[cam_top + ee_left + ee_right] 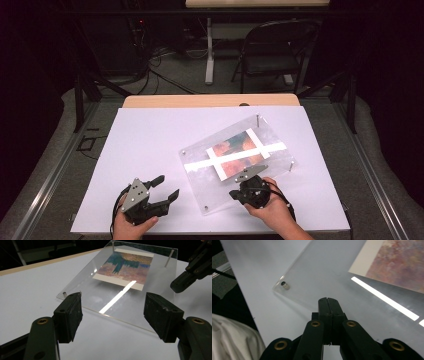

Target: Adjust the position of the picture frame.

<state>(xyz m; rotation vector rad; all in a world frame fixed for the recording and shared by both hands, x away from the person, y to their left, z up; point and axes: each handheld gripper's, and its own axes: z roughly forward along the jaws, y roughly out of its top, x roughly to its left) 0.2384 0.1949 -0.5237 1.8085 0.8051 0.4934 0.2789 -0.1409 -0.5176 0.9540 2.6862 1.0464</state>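
Note:
A clear acrylic frame (210,192) on small metal standoffs lies slantwise on the white table top (150,145), with a reddish and teal picture (236,154) inside it. My left gripper (168,186) rests at the near left, clear of the frame, jaws wide open and empty. In the left gripper view the frame (120,297) and picture (125,266) lie ahead of its open fingers (70,312). My right gripper (233,194) hovers over the frame's near edge, jaws shut on nothing. Its closed tips (327,301) point across the plate (317,277) toward a corner standoff (285,285).
Beyond the white top a wooden table edge (210,101) shows. A folding chair (275,50), a table leg and cables stand on the floor behind. A white sleeve (232,340) shows low left in the right gripper view. The right gripper (180,285) appears upper right in the left gripper view.

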